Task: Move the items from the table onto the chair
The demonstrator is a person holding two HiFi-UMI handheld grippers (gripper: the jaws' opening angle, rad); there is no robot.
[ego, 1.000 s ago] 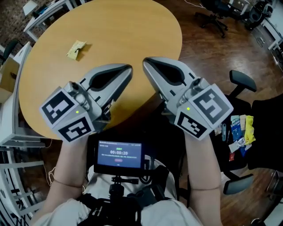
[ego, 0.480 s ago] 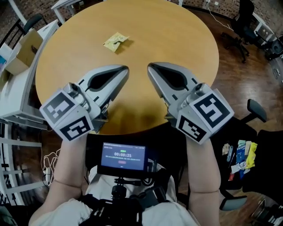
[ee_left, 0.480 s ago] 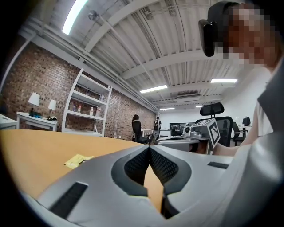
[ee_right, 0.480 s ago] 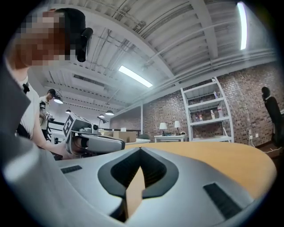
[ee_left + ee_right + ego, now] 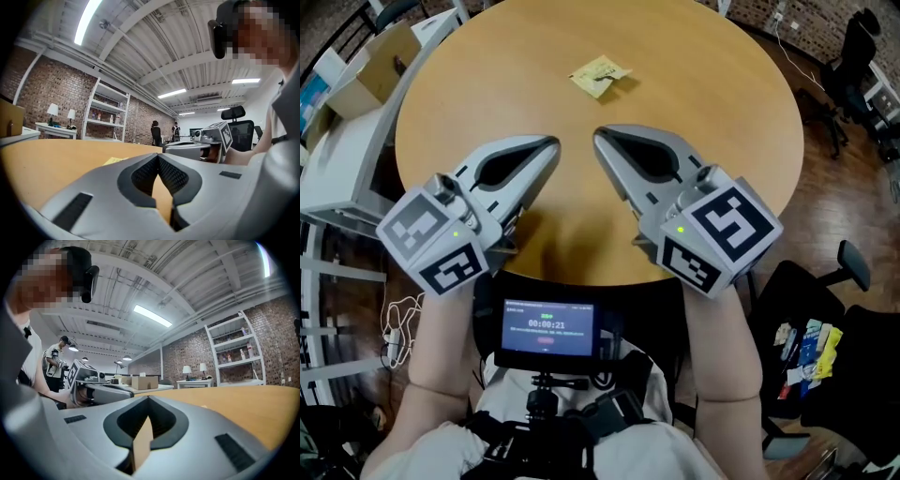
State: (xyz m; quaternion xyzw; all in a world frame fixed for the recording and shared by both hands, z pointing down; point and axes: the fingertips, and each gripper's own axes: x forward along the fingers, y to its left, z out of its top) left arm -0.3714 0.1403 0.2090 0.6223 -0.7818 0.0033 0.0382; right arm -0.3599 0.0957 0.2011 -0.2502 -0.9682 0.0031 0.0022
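**Round wooden worktop point(image 5: 487, 103) nearly bare: one yellow packet point(image 5: 598, 75) to fetch**

The yellow packet lies alone toward the far side of the worktop, well apart from both tools. Several packets point(image 5: 811, 345) already lie on the black chair point(image 5: 855, 264) at the person's lower right, so the task looks close to done, and the step in hand is the approach for the final pickup.

The left tool point(image 5: 548, 145) and the right tool point(image 5: 602, 138) are held level, side by side over the near edge, noses angled toward each other and forearms stretched forward. Both have their jaws pressed together with nothing between them.

The next move calls for one tool to open, reach across, and pinch the thin, flat packet low against the wood.
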